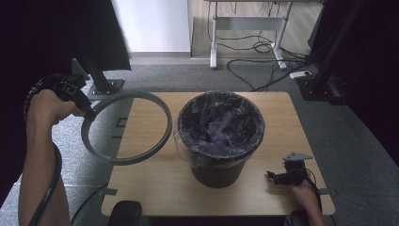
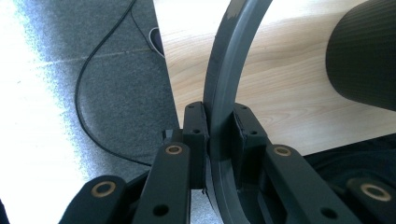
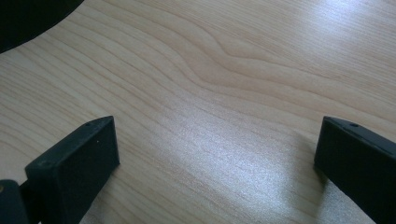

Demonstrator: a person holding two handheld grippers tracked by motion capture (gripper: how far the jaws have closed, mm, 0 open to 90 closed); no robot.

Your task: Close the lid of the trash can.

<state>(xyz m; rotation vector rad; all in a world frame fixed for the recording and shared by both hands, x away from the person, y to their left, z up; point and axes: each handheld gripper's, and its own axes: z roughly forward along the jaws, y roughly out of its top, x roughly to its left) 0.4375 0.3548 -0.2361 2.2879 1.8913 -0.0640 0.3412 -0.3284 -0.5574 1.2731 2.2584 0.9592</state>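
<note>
Grey ring (image 1: pixel 127 128): a thin, flat-banded plastic hoop, unbroken, dark grey with a smooth finish. It is held clear of the table (image 1: pixel 155 183), tilted, over the table's left edge, part of it overhanging the floor. Its right arc lies just beside the bin (image 1: pixel 220 141), apart from it. Bin: round, dark, ribbed wall, upright at mid-table, lined with a clear bag (image 1: pixel 221 125) folded over its rim.
</note>
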